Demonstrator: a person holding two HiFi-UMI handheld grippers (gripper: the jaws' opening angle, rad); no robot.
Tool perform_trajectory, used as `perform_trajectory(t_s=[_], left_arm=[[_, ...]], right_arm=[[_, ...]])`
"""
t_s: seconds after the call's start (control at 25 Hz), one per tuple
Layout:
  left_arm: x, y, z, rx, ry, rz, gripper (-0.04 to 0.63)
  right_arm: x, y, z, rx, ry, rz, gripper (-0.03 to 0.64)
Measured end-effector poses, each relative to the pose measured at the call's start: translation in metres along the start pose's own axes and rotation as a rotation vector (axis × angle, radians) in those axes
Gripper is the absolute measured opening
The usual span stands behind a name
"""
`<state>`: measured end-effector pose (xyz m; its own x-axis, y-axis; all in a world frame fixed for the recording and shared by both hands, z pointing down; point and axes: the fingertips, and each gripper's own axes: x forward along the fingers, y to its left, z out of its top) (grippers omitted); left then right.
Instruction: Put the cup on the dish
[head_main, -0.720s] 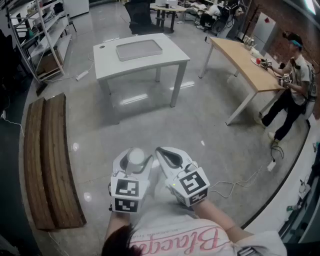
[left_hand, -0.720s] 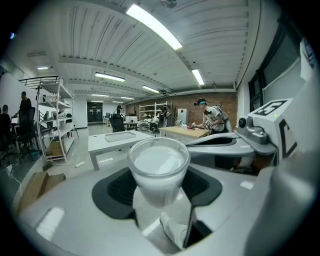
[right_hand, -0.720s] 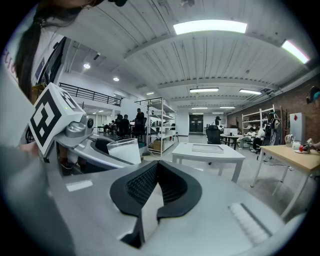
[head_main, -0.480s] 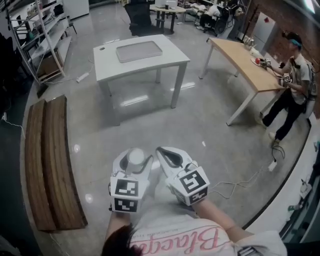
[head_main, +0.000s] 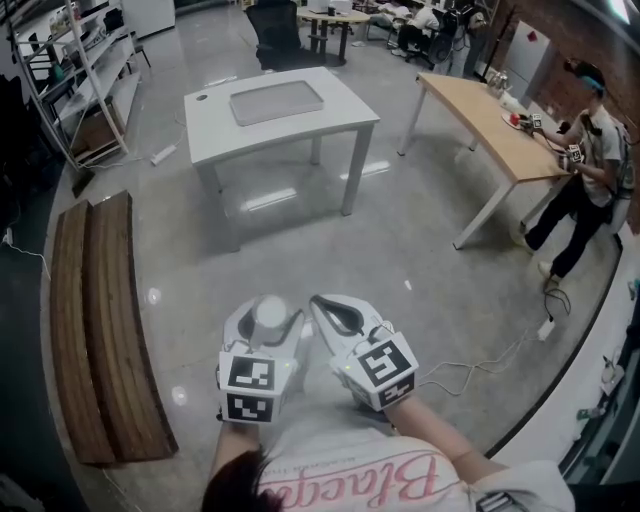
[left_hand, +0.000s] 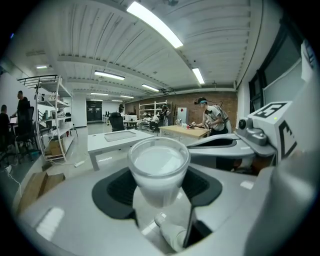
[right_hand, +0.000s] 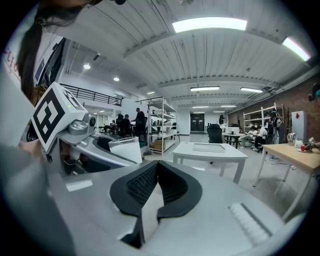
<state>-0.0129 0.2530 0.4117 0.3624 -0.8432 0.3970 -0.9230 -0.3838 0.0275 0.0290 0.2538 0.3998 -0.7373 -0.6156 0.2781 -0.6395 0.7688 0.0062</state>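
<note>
A translucent white cup stands upright between the jaws of my left gripper, which is shut on it. In the left gripper view the cup fills the gap between the black pads. My right gripper is close beside it on the right, shut with nothing in it; its pads meet at the tip. Both grippers are held near the person's body above the floor. The grey dish lies flat on a white table some way ahead.
Wooden planks lie on the floor at the left. A long wooden table stands at the right with a person at it. Metal shelves line the far left. A cable runs over the floor at right.
</note>
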Motion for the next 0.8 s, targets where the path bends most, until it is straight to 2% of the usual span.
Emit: perform_trajectory(t_s=[0.32, 0.8], left_arm=[[0.010, 0.010, 0.007, 0.004, 0.019, -0.019, 0.261], [0.045, 0.040, 0.025, -0.012, 0.034, -0.019, 0.261]], right_arm=[[0.018, -0.006, 0.006, 0.018, 0.006, 0.010, 0.001], [0.053, -0.045, 0.024, 0.037, -0.002, -0.007, 0.002]])
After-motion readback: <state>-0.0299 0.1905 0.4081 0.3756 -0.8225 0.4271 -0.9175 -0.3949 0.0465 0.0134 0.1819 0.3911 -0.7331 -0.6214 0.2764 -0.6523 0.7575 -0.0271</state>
